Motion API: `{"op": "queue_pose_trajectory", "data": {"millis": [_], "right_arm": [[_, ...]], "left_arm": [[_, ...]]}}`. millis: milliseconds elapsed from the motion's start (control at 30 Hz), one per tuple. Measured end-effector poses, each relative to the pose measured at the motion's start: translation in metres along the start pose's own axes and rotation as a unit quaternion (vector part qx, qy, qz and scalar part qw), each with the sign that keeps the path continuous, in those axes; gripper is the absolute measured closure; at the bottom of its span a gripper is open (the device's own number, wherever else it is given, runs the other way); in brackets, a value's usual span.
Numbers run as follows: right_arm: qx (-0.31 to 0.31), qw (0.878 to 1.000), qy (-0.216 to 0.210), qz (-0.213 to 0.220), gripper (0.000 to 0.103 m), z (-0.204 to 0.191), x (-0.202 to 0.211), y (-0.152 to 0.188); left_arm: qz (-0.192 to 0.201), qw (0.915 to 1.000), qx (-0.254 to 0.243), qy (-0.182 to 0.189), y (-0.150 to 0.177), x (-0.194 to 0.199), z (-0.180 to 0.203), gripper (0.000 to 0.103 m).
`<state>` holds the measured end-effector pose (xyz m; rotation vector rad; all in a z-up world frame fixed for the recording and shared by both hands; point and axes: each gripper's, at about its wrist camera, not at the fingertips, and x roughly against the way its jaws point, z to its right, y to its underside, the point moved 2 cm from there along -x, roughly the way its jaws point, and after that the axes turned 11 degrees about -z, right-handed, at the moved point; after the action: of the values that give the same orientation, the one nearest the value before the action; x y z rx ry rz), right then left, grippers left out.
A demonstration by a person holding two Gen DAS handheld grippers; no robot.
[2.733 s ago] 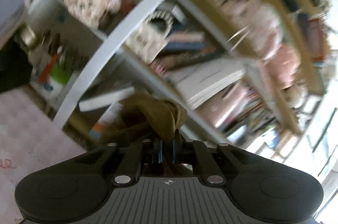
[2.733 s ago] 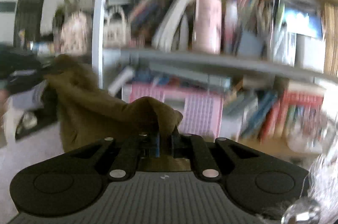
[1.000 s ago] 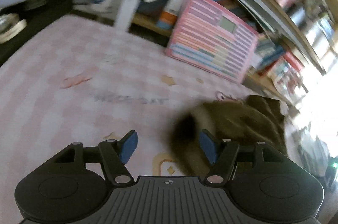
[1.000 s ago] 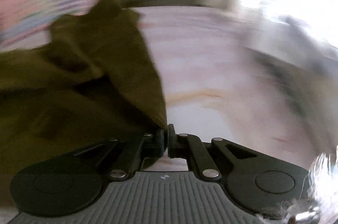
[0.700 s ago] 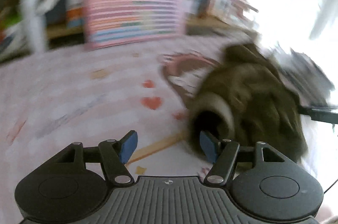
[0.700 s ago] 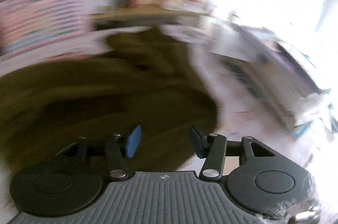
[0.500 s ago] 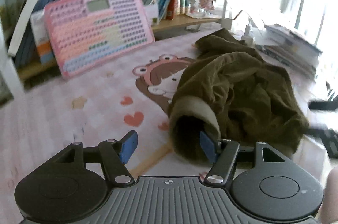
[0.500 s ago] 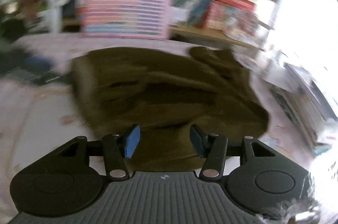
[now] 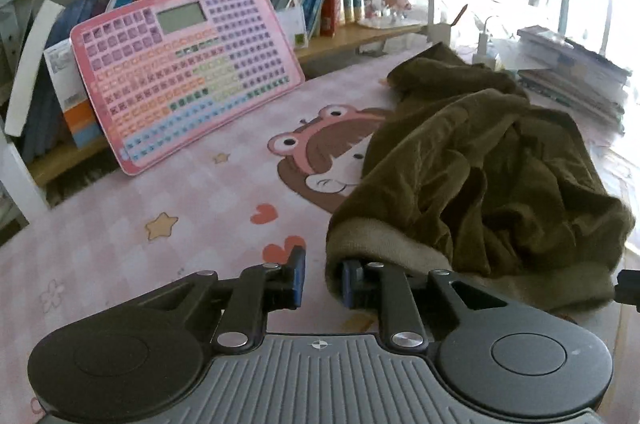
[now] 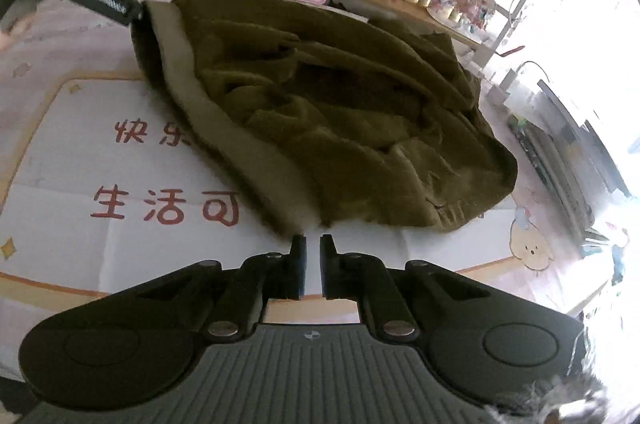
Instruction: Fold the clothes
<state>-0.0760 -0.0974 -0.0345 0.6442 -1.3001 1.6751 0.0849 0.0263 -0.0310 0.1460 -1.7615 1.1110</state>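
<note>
One olive garment [image 9: 472, 160] lies crumpled on one pink cartoon mat [image 9: 168, 208], flanked by two grippers; one pink keyboard toy [image 9: 184, 68] leans against one bookshelf [image 9: 360, 36].

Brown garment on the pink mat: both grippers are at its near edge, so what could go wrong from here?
The left gripper is closing with only the rim of the cuff near one finger, so it may pinch a thin edge or miss. The right gripper is shut just short of the brown garment, holding nothing. The garment lies bunched, so a fold now could trap wrinkles.
</note>
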Motion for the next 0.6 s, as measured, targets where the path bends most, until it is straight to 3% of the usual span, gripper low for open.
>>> {"op": "queue_pose_trajectory", "data": {"millis": [133, 267, 367, 433, 467, 600], "right_arm": [[0.021, 0.999, 0.012, 0.028, 0.089, -0.009, 0.011, -0.001], [0.057, 0.998, 0.013, 0.031, 0.065, -0.021, 0.009, -0.004], [0.082, 0.996, 0.029, 0.020, 0.066, -0.031, -0.005, -0.006], [0.086, 0.994, 0.055, 0.029, 0.078, -0.032, -0.010, -0.008], [0.080, 0.994, 0.068, 0.039, 0.089, -0.030, -0.007, -0.009], [0.074, 0.990, 0.098, 0.071, 0.090, -0.025, 0.007, -0.013]], "left_arm": [[-0.003, 1.0000, -0.002, 0.004, 0.000, -0.002, 0.000, 0.074], [-0.009, 0.9999, 0.006, 0.004, 0.002, -0.005, -0.005, 0.068], [-0.009, 0.9999, 0.011, -0.001, 0.002, -0.006, -0.007, 0.060], [-0.008, 0.9999, 0.013, -0.003, 0.001, -0.005, -0.007, 0.060], [-0.006, 0.9999, 0.014, -0.003, 0.001, -0.004, -0.007, 0.060], [0.003, 0.9999, 0.013, -0.003, 0.001, 0.000, -0.008, 0.060]]}}
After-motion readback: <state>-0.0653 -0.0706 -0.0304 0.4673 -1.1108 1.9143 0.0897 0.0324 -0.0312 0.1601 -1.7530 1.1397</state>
